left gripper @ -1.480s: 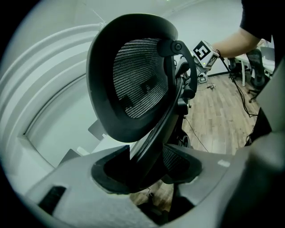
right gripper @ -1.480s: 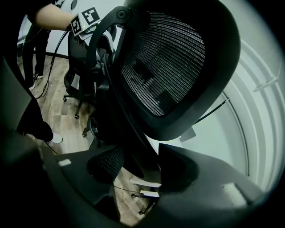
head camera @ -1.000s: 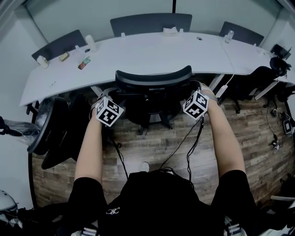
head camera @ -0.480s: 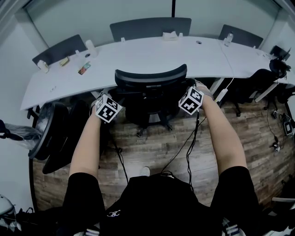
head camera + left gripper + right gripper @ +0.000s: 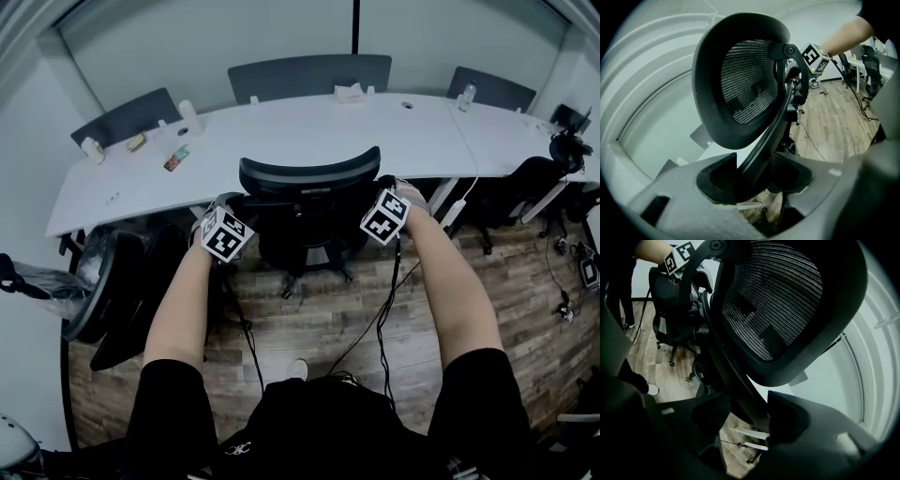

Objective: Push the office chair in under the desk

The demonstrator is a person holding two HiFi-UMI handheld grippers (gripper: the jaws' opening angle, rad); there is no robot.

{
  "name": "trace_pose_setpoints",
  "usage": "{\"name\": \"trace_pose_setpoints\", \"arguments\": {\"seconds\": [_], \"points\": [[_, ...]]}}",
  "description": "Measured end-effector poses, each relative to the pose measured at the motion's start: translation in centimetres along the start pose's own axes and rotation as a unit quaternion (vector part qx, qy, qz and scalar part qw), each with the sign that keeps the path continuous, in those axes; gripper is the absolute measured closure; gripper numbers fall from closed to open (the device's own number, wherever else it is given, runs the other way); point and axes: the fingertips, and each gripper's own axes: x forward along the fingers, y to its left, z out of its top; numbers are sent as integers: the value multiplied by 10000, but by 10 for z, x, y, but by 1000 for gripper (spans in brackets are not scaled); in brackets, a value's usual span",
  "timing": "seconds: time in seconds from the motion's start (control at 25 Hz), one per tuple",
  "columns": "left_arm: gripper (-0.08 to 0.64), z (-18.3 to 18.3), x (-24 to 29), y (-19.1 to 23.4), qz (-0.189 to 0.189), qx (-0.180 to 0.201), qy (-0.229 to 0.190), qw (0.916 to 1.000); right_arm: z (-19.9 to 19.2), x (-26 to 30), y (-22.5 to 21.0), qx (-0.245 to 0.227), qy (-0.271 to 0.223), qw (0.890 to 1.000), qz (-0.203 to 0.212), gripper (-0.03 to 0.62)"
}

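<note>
The black mesh-backed office chair stands at the near edge of the long white desk, its back toward me. My left gripper holds the left side of the chair's back frame. In the left gripper view the backrest fills the frame and my left gripper is shut on the black curved support bar. My right gripper holds the right side. The right gripper view shows the mesh backrest above, and my right gripper shut on the frame bar there.
Another black chair lies close on the left, and more chairs stand at the right. Grey chairs line the desk's far side. Small items and a tissue box sit on the desk. Cables trail over the wooden floor.
Both grippers and the chair have moved together toward the desk. The grips have not changed.
</note>
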Motion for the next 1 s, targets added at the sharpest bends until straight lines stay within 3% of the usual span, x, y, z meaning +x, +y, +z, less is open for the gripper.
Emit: {"name": "trace_pose_setpoints", "arguments": {"seconds": [0.4,1.0], "points": [[336,11,21,12,-36,-46,-81,10000,-3,24,-21,29,329,9995,-4,344],[336,24,56,41,-71,-2,57,10000,2,54,-48,56,392,9992,-18,344]]}}
